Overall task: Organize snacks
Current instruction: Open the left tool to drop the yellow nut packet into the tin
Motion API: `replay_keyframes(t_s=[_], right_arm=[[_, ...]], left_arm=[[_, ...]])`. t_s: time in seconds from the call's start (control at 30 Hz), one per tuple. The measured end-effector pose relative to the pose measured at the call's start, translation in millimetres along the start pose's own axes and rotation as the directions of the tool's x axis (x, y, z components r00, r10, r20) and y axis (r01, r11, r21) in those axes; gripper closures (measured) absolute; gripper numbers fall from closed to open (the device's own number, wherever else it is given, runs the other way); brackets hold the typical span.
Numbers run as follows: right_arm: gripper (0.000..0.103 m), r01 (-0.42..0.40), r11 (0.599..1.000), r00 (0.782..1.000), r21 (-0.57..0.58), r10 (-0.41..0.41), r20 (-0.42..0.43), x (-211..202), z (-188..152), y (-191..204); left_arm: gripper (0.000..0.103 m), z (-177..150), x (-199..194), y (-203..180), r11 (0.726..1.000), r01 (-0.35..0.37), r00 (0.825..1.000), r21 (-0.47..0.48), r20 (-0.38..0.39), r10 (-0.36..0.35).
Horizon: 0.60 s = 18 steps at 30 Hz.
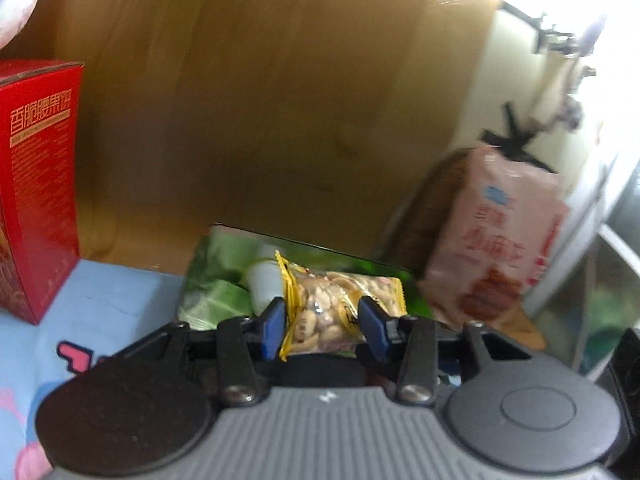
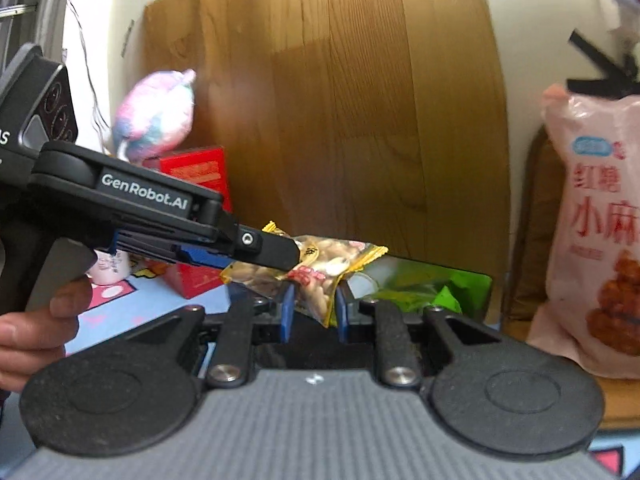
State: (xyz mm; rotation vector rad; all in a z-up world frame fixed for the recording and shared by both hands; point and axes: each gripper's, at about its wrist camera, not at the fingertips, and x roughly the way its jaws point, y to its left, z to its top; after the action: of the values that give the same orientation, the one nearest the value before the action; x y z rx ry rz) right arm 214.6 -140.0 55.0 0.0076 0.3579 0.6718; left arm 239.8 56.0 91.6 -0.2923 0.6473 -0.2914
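Non-task stuff: wooden panel fills the background at 12 o'clock. Pink-blue plush toy at 10 o'clock, against the panel. Light-blue patterned cloth at 8 o'clock, underneath. Black stand at 2 o'clock.

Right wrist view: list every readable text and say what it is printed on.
"GenRobot.AI": white letters on the black body of the left tongs.
"红糖" and "小麻": red characters on the pink plastic snack bag; the line runs out of frame.
Red cardboard box: gold print, too blurred.
Small yellow-edged peanut packet: print too small.
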Motion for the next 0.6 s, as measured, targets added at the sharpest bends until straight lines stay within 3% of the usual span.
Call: replay_keyframes(t_s=[0.13,0.2,0.27,0.4,0.5,0.6], right_arm=[[0.074,0.015,1.0,1.0,-0.012,-0.015,-0.022,25,-4,1],[0.063,0.033,0.999,0.999,-0.002,-0.033,-0.014,28,-4,1],[0.054,0.03,0.999,0.999,0.018,-0.031,0.011,20,-5,1],[0.053,0.044,0.999,0.998,0.01,-0.044,0.049,-8,-7,5],[0.053,-0.005,0.998,1.0,0.067,0.003,0.027,-37,-16,3],[0.053,-0.081,0.978,0.994,0.192,0.093,-0.055,-60,-38,0]], left_arm=[[0.058,0,15,11,0.998,-0.06,0.998,-0.015,0.004,0.06],[0.055,-1,18,14,0.996,-0.082,0.997,-0.015,0.004,0.083],[0.051,-3,15,15,0.995,-0.095,0.995,-0.012,0.015,0.096],[0.051,-14,-6,14,0.997,-0.081,0.996,-0.014,0.041,0.081],[0.05,-34,-31,16,0.998,-0.062,0.998,-0.006,0.032,0.062],[0.049,-67,-40,21,0.999,-0.045,0.998,-0.016,-0.039,0.044]])
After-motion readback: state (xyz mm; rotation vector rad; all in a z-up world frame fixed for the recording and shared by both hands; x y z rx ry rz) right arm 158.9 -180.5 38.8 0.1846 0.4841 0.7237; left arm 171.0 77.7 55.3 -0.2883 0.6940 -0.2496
